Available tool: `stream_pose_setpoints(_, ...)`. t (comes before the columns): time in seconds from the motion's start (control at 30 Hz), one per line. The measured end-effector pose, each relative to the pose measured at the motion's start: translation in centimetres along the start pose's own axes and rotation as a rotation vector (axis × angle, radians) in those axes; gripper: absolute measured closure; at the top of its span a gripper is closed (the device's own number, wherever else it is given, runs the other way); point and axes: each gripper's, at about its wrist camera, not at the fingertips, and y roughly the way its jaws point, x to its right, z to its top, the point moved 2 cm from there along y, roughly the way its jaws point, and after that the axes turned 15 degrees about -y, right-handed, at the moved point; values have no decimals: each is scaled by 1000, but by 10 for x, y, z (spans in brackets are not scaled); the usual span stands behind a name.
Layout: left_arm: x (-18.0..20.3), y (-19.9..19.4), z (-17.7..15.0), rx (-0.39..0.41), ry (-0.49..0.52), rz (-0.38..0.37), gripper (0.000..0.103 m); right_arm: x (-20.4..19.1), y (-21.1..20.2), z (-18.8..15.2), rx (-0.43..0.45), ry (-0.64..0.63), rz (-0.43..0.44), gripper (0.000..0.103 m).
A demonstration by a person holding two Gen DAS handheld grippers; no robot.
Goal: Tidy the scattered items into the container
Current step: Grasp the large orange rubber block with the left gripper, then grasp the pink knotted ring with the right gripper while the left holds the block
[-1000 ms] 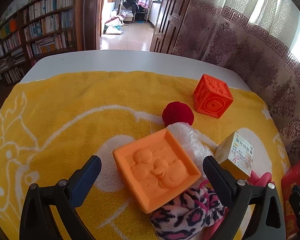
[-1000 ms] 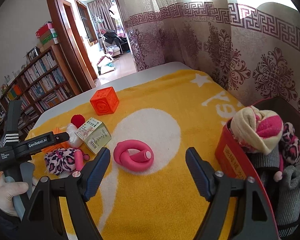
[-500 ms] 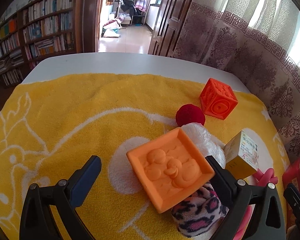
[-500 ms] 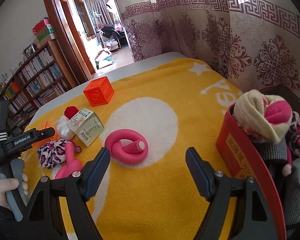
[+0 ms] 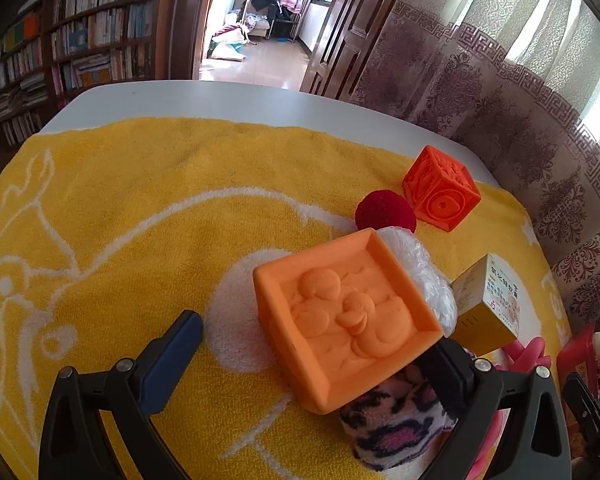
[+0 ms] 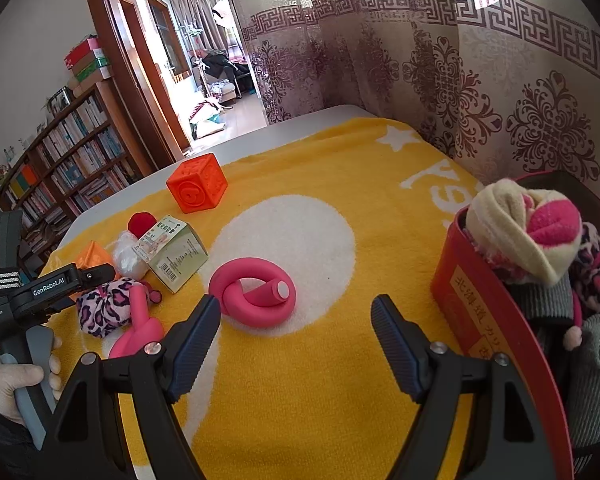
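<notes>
While spread wide, left claw [image 5: 316, 354] straddles duck block [image 5: 346, 316], right claw [image 6: 296, 334] released, nearing pink ring [image 6: 256, 294].

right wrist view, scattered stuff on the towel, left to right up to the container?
leopard-print bundle → small carton → pink foam coil → red container, already stuffed with rolled socks.

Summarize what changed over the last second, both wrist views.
The left gripper swung leftward, its right finger now behind the orange duck block. The right gripper eased toward the pink foam coil. Both remain open, nothing grasped. The embossed cube, medicine box and red container haven't moved.
</notes>
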Motion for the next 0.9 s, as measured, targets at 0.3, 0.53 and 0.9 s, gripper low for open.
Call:
stream_pose_setpoints(0.3,4,-19,5,109,44,-29,19,-2,2,-2,-6,-7,-4,22)
stream_pose_setpoints(0.53,14,-18,2,116,118,-27,26,-2,4,-3,-10,-12,-7,22)
stream_pose_setpoints(0.9,2,-34,15,127,41,-107,26,-1,3,-3,-4,-1,-3,22)
